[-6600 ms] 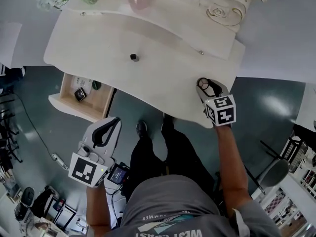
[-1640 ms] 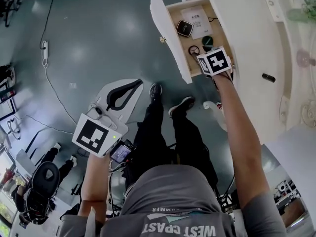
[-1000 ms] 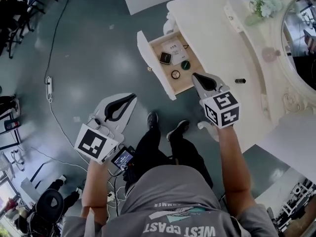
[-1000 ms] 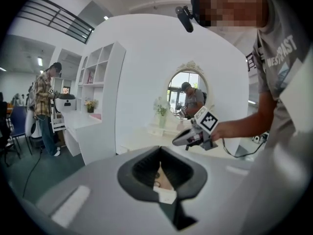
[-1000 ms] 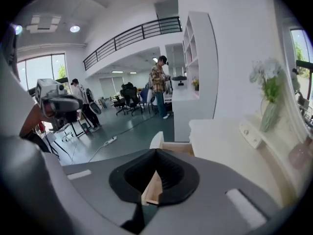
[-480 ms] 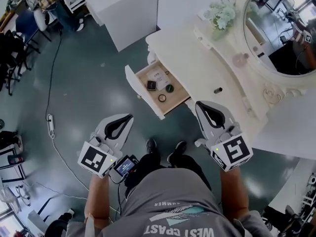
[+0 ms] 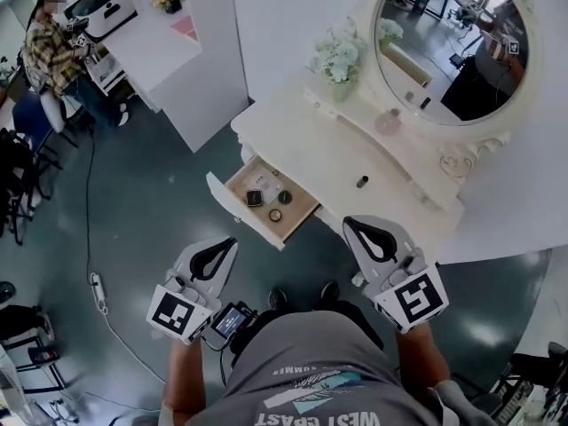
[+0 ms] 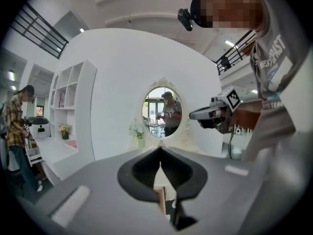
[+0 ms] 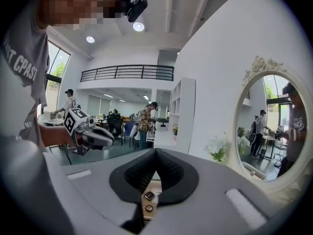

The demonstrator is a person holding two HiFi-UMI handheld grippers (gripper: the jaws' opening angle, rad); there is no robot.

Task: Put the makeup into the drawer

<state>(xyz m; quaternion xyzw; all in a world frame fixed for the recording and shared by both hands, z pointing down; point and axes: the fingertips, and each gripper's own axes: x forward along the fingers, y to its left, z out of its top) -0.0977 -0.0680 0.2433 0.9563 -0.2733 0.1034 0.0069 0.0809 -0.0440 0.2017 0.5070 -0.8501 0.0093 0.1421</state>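
Pulling away from the dressing table, aren't they, both grippers?

Yes. A moment ago the right gripper was down in the open drawer. Now it hangs up near the person's body, well apart from the drawer, and the left gripper has come up beside it too.

Anything in the fingers?

No. Each gripper's own view shows its two jaws pressed together with nothing between them.

So the drop is done?

I'd judge so. Several seconds back the drawer held a square compact and a dark round pot. A small ring-shaped piece now lies near them on the drawer's wooden floor, where there was none.

Task finished, then?

Not quite, as I read it. A small dark tube sits on the tabletop in front of the oval mirror, in the same spot as before and well apart from the drawer. If it counts as makeup, it wants another trip. And the drawer stands pulled out.
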